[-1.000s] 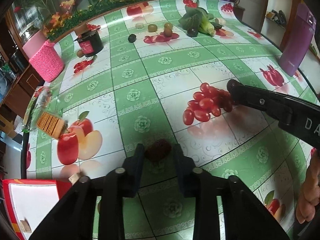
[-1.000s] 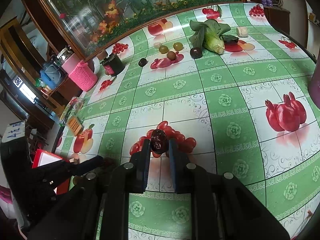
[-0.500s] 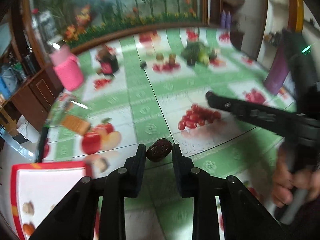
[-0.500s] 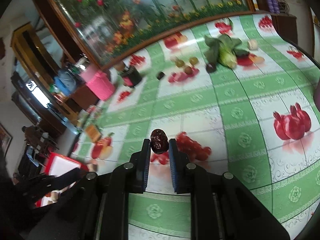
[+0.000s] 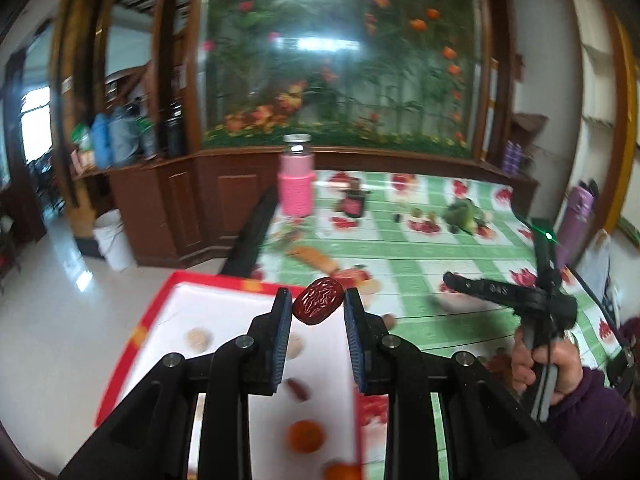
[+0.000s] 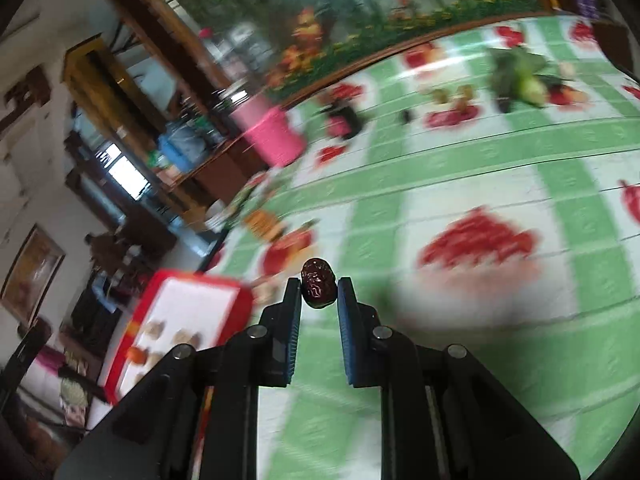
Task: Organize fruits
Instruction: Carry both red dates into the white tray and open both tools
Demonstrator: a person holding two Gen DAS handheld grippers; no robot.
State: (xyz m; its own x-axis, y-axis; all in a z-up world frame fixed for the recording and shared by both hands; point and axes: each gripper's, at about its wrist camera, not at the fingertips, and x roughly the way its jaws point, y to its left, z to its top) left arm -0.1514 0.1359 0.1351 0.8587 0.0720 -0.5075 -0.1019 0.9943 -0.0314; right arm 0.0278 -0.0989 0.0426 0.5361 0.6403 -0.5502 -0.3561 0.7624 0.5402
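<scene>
While both grippers are loaded, the move ahead turns on how each one stands to the red-rimmed tray [image 5: 224,280]. The left gripper [image 5: 319,308] pinches a wrinkled red date [image 5: 319,305] between its blue pads, the fruit's long axis tilted from about eight o'clock to two o'clock across the gap, and the tray's white floor lies right under and just beyond it, spreading toward seven o'clock, with a few small fruits already on it. The right gripper [image 6: 319,292] holds a second date [image 6: 318,289] nearly upright, long axis twelve to six, over the green checked tablecloth [image 6: 460,168]; from there the tray [image 6: 180,280] sits off at about nine o'clock, clearly apart. So I judge the left hand nearer and ready to let go first, while the right must swing leftward before releasing. Both views are motion-blurred, so finer placement in the tray cannot be told.
</scene>
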